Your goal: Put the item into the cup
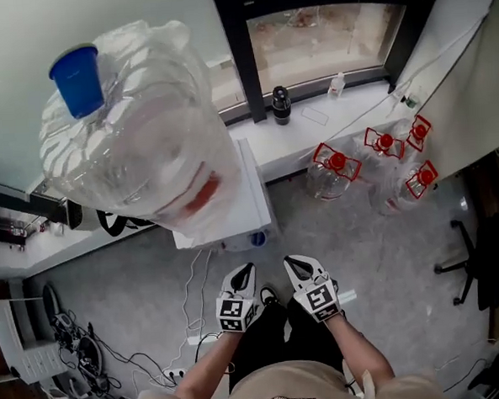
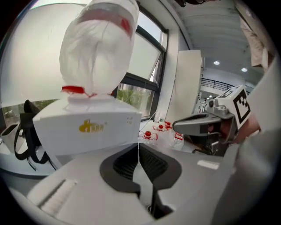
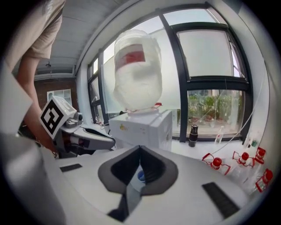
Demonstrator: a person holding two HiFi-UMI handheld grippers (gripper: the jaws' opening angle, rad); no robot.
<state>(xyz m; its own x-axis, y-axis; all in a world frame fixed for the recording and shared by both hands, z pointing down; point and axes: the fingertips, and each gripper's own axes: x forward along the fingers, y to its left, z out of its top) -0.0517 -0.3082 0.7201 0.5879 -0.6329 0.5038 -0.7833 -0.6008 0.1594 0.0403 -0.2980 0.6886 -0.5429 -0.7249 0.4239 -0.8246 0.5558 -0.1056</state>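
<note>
— While that water jug (image 1: 145, 150) towers on the dispenser (image 1: 253, 194), where's the item?
— I can't spot it. Only a blue cup-like thing (image 1: 78, 78), likely light and stiff; I'd pinch its wall. My left gripper (image 1: 245, 272) and right gripper (image 1: 295, 264) are closed, empty.

Blocked straight ahead of left tongs (image 1: 246, 270) and right tongs (image 1: 292, 263): white water dispenser (image 1: 242, 207), large inverted bottle (image 1: 144, 133) overhanging above it. Open grey floor (image 1: 380, 262) right of the dispenser, as far as the cluster of red-capped jugs (image 1: 332, 172) below the window ledge (image 1: 370, 101). Cluttered with cables (image 1: 98, 347) along the floor's left edge. Office chair (image 1: 481, 256) at its right edge.
</note>
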